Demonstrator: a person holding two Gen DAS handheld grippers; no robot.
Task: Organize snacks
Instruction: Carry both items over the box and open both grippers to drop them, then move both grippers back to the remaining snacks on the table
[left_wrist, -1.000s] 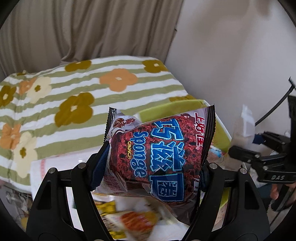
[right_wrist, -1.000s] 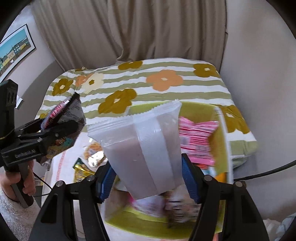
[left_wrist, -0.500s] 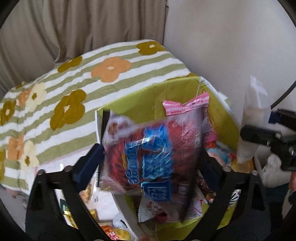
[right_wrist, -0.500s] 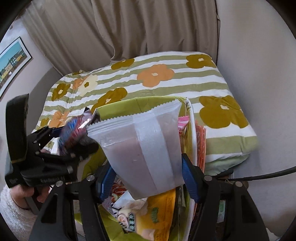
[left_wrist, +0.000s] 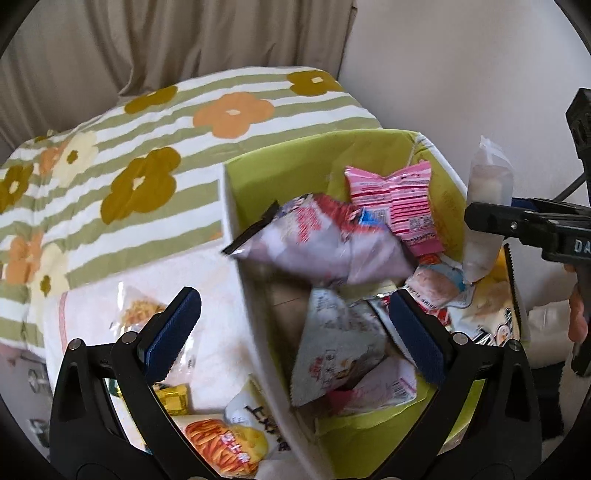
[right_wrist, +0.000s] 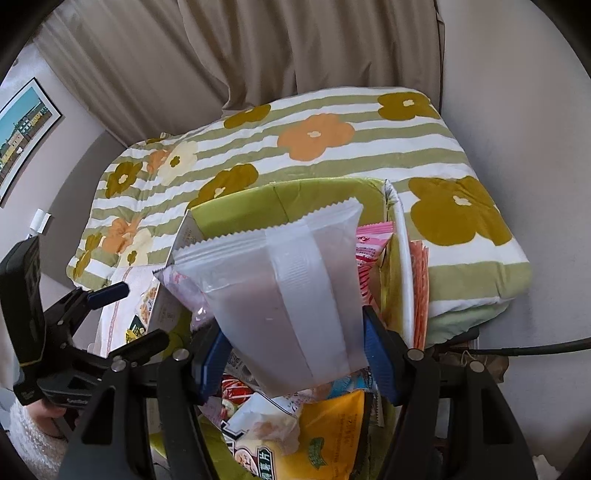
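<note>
Green box (left_wrist: 332, 155): mostly filled. Left gripper (left_wrist: 295, 332) released, empty; right gripper (right_wrist: 291, 354) grasping translucent packet (right_wrist: 280, 295). Loose snacks (left_wrist: 221, 443) remain at 7 o'clock.

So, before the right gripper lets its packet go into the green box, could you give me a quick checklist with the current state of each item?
1. Right gripper gripping the translucent white packet: ok.
2. Packet above the green box opening: ok.
3. Left gripper open and empty: ok.
4. Red sponge-crunch bag settled in the box: cannot tell, it is blurred.
5. Left gripper out of the drop path: not ok, its fingers straddle the box wall.
6. Room left in the box: ok, though already piled with snacks.
</note>
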